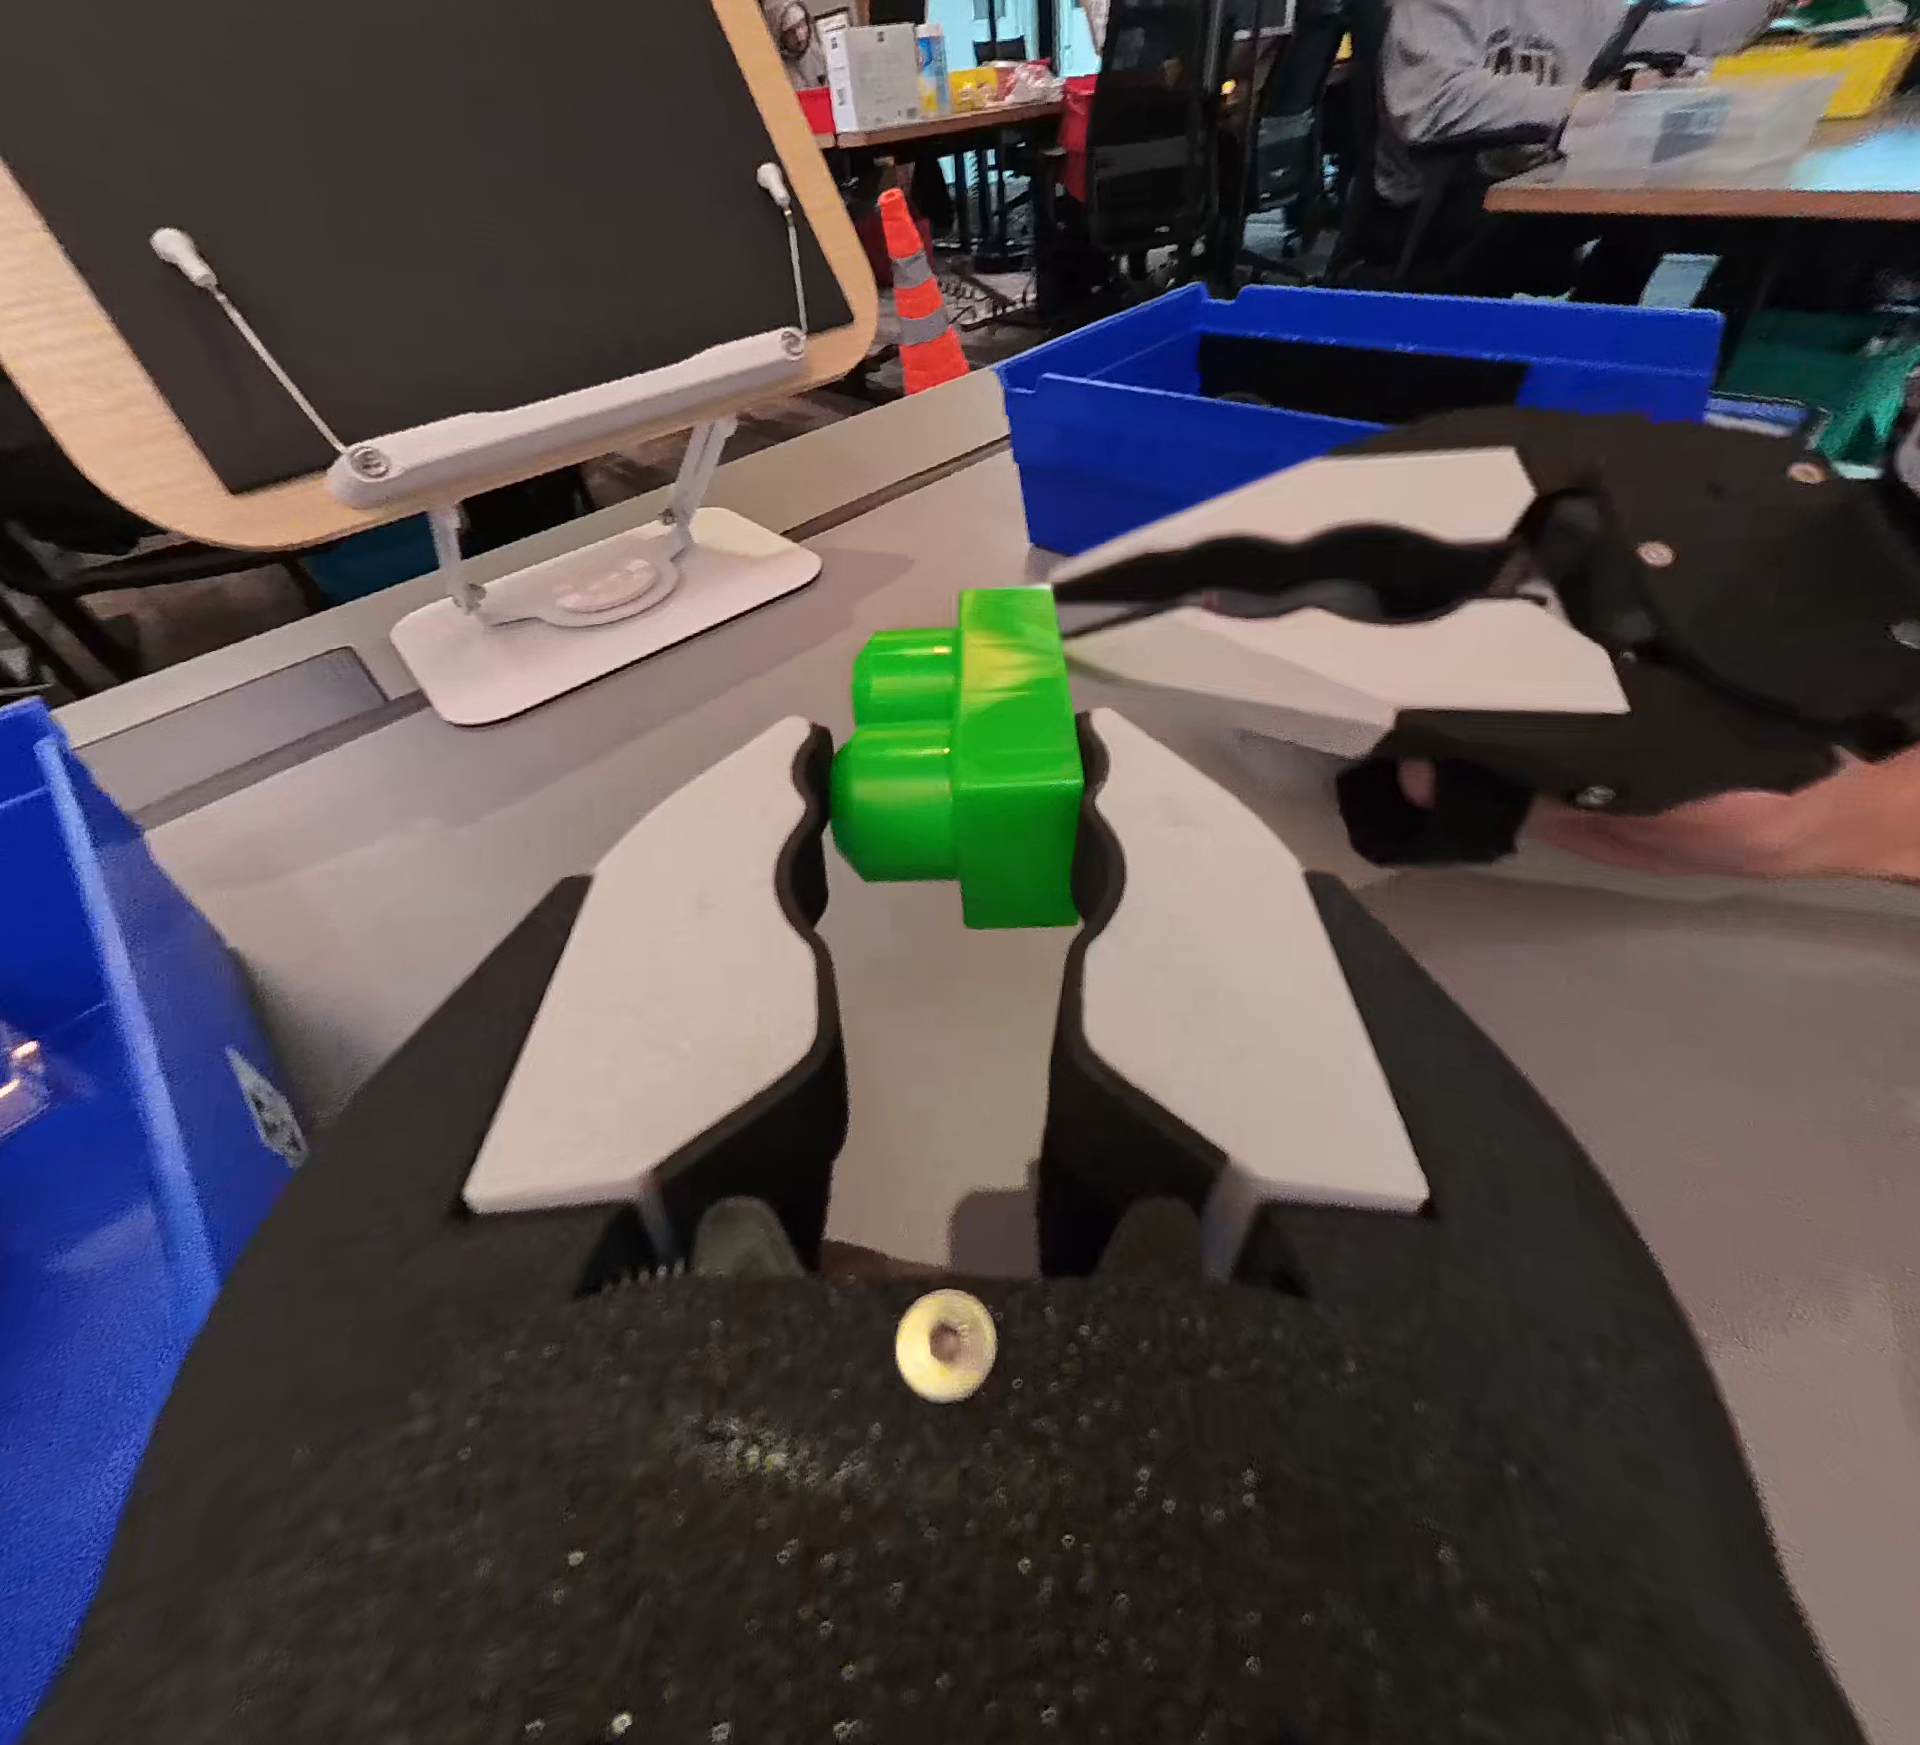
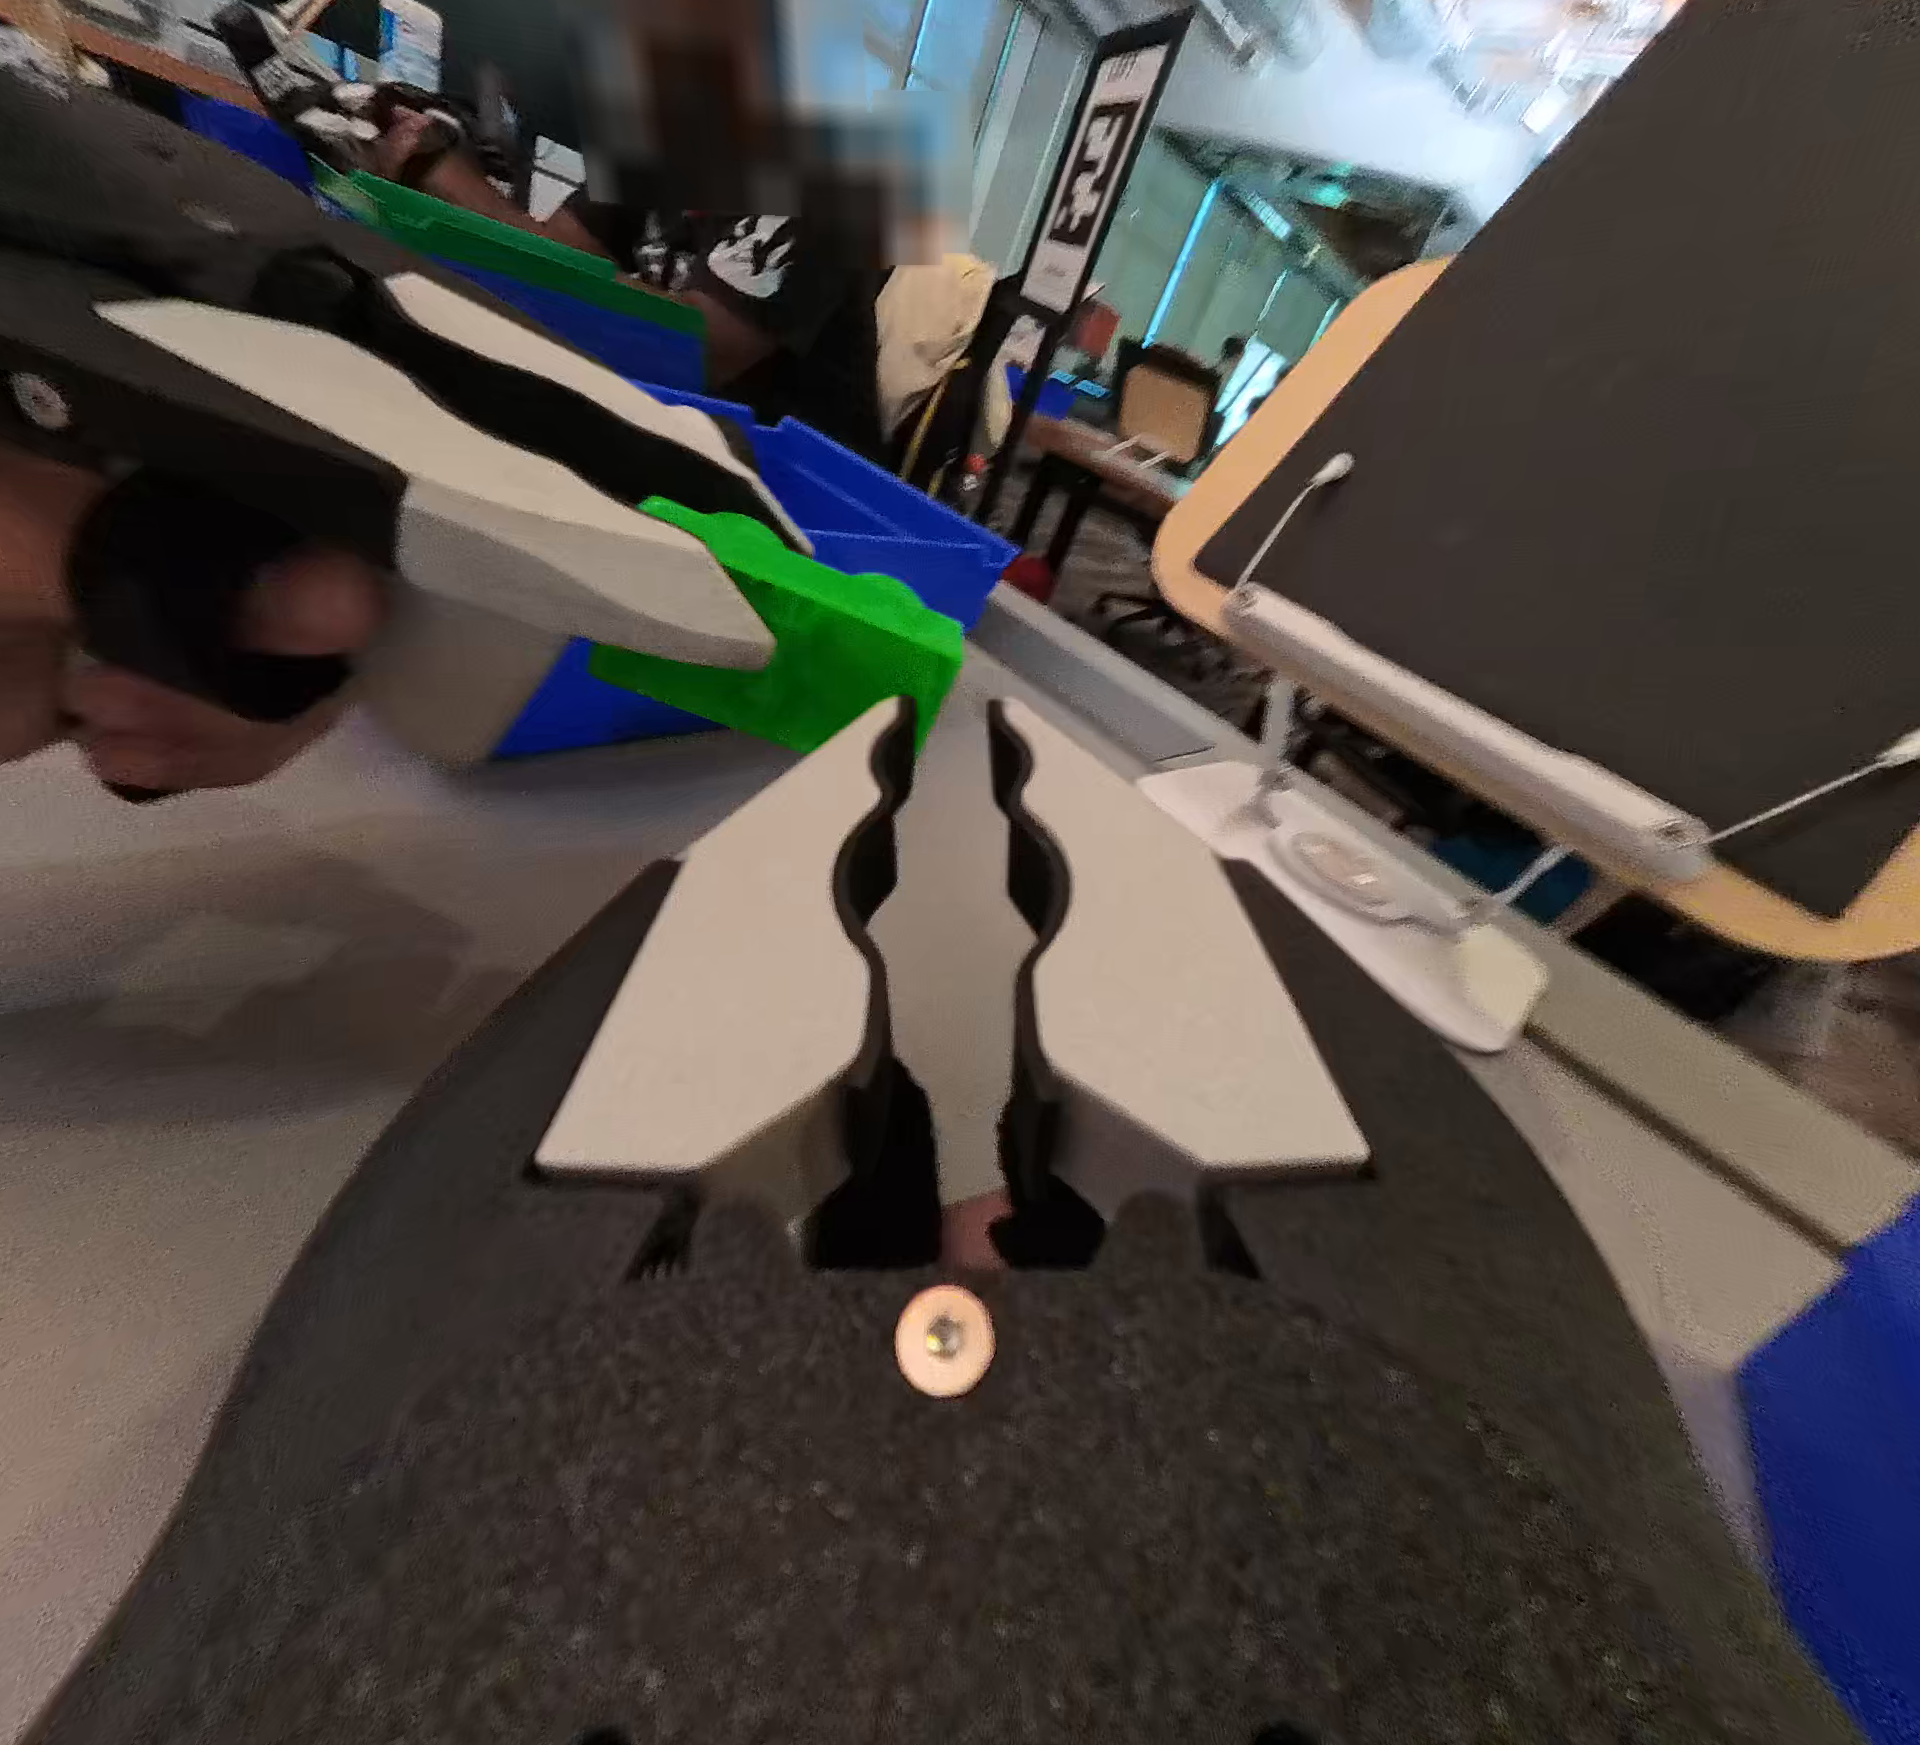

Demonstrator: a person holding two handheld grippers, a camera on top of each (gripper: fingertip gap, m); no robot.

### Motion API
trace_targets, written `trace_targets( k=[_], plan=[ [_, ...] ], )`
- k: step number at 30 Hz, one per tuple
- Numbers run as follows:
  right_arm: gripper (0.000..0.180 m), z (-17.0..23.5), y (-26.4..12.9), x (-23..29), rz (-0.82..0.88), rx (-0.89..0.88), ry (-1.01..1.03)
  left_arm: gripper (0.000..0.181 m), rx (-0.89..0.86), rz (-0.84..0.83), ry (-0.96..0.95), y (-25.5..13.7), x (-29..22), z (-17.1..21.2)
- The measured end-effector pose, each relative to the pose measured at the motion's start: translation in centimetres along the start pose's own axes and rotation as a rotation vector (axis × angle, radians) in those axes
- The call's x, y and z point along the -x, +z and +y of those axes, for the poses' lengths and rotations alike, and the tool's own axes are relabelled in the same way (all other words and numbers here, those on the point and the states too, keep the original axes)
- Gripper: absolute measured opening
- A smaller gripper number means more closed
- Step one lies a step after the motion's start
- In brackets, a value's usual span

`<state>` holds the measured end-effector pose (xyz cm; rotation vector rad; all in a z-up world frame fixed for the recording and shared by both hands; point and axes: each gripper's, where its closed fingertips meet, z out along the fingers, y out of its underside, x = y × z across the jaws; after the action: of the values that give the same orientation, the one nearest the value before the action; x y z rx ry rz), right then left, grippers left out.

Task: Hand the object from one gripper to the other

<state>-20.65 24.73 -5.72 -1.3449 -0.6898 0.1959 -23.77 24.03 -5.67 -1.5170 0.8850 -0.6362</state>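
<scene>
In the left wrist view, a blue bin (image 1: 114, 1020) fills the left edge. Above it, in the upper left, a wooden book stand (image 1: 416, 168) with a black panel leans on its white base, well apart from the action. At the centre of the frame the left gripper (image 1: 951, 791) pinches a green toy brick (image 1: 971, 760), one finger on a rounded stud, the other on the flat back of the block, which is held clear of the grey table (image 1: 1558, 1124).

To the right, the right gripper (image 1: 1060, 609) comes in sideways, its tips at the brick's upper right corner. They appear to touch it, but blur hides whether they bite. Behind it sits a second blue bin (image 1: 1143, 438), and an orange cone (image 1: 920, 293) stands on the floor beyond the table.

In the right wrist view, the left gripper (image 2: 769, 594) enters from the left edge with the brick (image 2: 831, 656) at its tip. The right gripper (image 2: 951, 719), at centre, has its fingers parted by a narrow gap, with the brick's corner at or just inside the left tip.

I judge the handover to be at its middle: the giver has the brick and the receiver has arrived. Still to come are a firm closing by the right, then release by the left. Nothing blocks the way, though a corner grip could slip.
</scene>
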Motion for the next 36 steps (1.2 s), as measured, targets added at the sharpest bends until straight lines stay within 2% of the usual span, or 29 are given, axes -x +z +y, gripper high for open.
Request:
trace_targets(
  k=[1,4,6,9,13,16,18,20,24,26,30,33,36],
  plan=[
    [0.020,0.1,0.1,0.5,-0.031,0.014,0.053,0.044,-0.001,0.003,0.000,0.1,-0.1,0.0],
    [0.020,-0.2,0.4,0.6,-0.056,0.018,0.186,0.044,-0.026,0.060,0.017,0.1,-1.4,-0.4],
    [0.008,-0.2,0.4,0.3,-0.063,0.020,0.240,0.044,-0.030,0.084,0.037,0.1,-2.2,-0.5],
    [0.008,0.1,0.3,0.5,-0.113,0.045,0.266,0.044,-0.035,0.059,0.059,0.2,-2.3,-0.4],
    [0.007,1.0,0.3,0.7,-0.241,0.099,0.418,0.049,-0.049,0.135,0.042,0.2,-3.3,0.0],
    [0.006,1.0,0.0,0.1,-0.295,0.073,0.474,0.055,-0.028,0.317,-0.086,0.1,-5.0,0.4],
    [0.006,0.4,-0.5,0.1,-0.378,0.038,0.496,0.067,0.017,0.497,-0.254,-0.4,-6.2,0.8],
    [0.006,0.1,-1.3,0.6,-0.491,0.020,0.521,0.069,0.059,0.627,-0.327,-1.0,-7.0,1.3],
    [0.007,-0.2,-3.1,2.5,-0.750,0.039,0.623,0.079,0.047,0.645,-0.244,-1.6,-7.2,1.0],
    [0.007,-0.2,-3.6,3.2,-0.826,0.052,0.666,0.077,0.035,0.665,-0.238,-1.9,-7.8,0.7],
    [0.007,1.1,-3.1,4.0,-0.808,0.103,0.622,0.074,0.041,0.641,-0.230,-1.5,-8.0,0.8],
    [0.007,1.0,-3.1,4.2,-0.810,0.106,0.631,0.062,0.040,0.615,-0.226,-1.3,-7.6,1.1],
    [0.007,1.1,-3.0,4.3,-0.804,0.109,0.628,0.063,0.049,0.630,-0.249,-1.3,-7.7,1.2]
  ],
)
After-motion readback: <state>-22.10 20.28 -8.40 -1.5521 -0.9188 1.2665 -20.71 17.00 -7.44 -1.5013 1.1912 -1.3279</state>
